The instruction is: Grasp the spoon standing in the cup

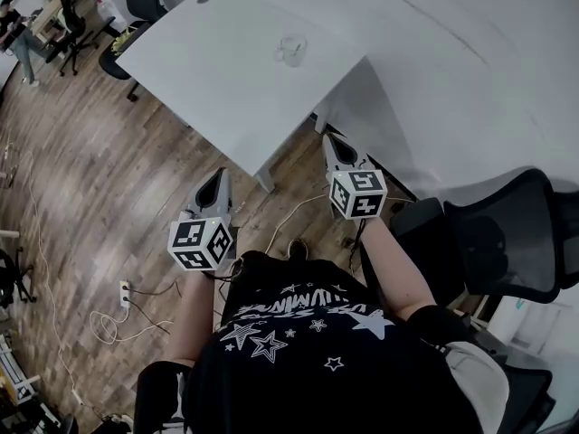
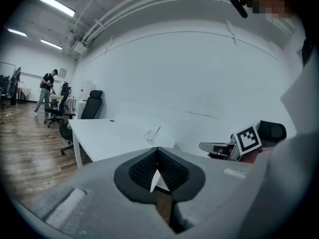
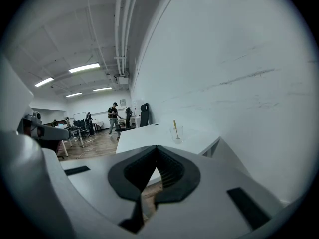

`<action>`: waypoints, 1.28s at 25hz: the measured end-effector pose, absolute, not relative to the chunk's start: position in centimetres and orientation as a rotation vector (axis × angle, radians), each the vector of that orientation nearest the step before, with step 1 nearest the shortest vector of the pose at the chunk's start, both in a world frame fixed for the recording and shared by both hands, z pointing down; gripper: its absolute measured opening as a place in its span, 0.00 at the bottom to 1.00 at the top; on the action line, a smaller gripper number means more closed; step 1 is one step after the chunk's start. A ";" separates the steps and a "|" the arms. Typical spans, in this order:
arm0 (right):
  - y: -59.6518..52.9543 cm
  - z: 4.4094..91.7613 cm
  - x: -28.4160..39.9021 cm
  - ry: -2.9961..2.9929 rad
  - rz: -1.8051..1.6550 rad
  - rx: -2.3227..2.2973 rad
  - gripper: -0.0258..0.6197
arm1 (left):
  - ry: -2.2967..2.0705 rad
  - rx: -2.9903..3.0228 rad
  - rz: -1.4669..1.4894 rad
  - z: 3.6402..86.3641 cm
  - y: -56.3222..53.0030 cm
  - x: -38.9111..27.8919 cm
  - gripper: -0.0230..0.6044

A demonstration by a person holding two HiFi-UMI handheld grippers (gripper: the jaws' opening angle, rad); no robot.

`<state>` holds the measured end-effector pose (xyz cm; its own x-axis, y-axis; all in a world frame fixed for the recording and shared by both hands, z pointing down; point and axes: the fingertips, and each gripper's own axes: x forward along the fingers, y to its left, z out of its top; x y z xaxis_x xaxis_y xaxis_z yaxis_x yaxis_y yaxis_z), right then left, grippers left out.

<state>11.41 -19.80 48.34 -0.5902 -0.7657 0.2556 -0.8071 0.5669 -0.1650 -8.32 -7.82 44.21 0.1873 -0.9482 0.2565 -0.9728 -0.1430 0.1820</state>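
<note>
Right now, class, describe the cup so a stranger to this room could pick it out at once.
Find the white table beside the white wall. Near its wall-side edge stands a clear cup, the only vessel there, with a yellowish spoon standing in it.

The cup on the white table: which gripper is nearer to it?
Right. The right gripper hangs just short of the table edge, facing the cup; the left gripper is farther back over the floor. Neither touches it.
</note>
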 end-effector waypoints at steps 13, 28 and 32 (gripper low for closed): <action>-22.3 49.1 12.0 -2.634 0.445 1.363 0.05 | -1.795 2.173 0.127 45.0 -11.3 -7.2 0.04; -32.8 48.6 7.8 -2.533 0.421 1.516 0.05 | -1.704 2.196 0.114 45.9 -23.8 -14.4 0.05; -36.3 48.7 6.5 -2.493 0.414 1.575 0.05 | -1.676 2.215 0.126 45.9 -27.4 -16.3 0.05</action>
<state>6.52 -36.28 48.67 -0.4307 -0.8571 0.2826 -0.9024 0.4057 -0.1450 -16.29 -27.37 45.88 0.2930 -0.9134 0.2827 -0.9453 -0.2324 0.2289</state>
